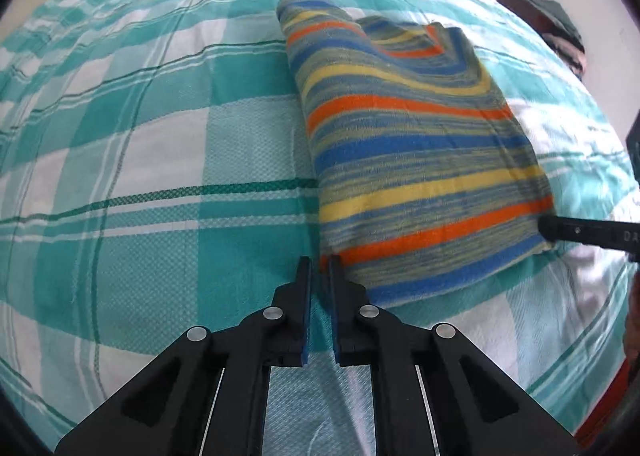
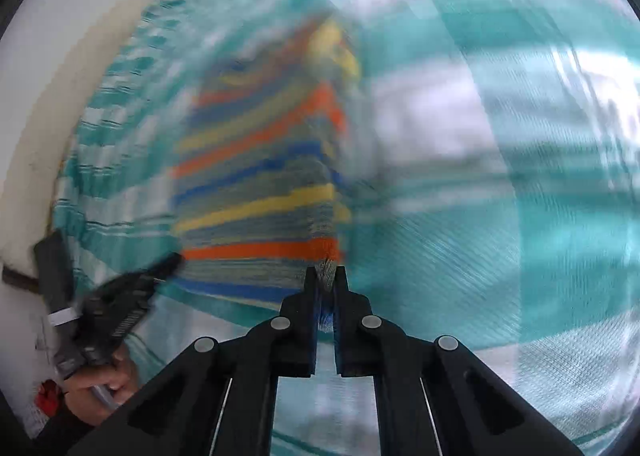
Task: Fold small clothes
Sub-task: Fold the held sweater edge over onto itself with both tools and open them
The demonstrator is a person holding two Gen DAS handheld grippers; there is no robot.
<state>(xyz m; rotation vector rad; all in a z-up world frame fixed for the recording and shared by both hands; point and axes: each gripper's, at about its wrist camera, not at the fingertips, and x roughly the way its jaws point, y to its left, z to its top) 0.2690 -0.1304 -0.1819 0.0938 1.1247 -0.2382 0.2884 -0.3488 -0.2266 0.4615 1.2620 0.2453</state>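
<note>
**Two grippers, one hem**

Both grippers pinch the near edge of the striped blue, orange and yellow knit garment [image 1: 416,160] lying folded on the teal-and-white checked bedsheet [image 1: 140,176]. Left gripper [image 1: 320,268] is nipped tight on the near-left corner, right gripper [image 2: 325,280] on the near-right one, probably so the hem lifts evenly for the next fold.

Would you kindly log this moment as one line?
left gripper: shut on striped garment corner | right gripper: shut on opposite corner | checked sheet beneath
</note>
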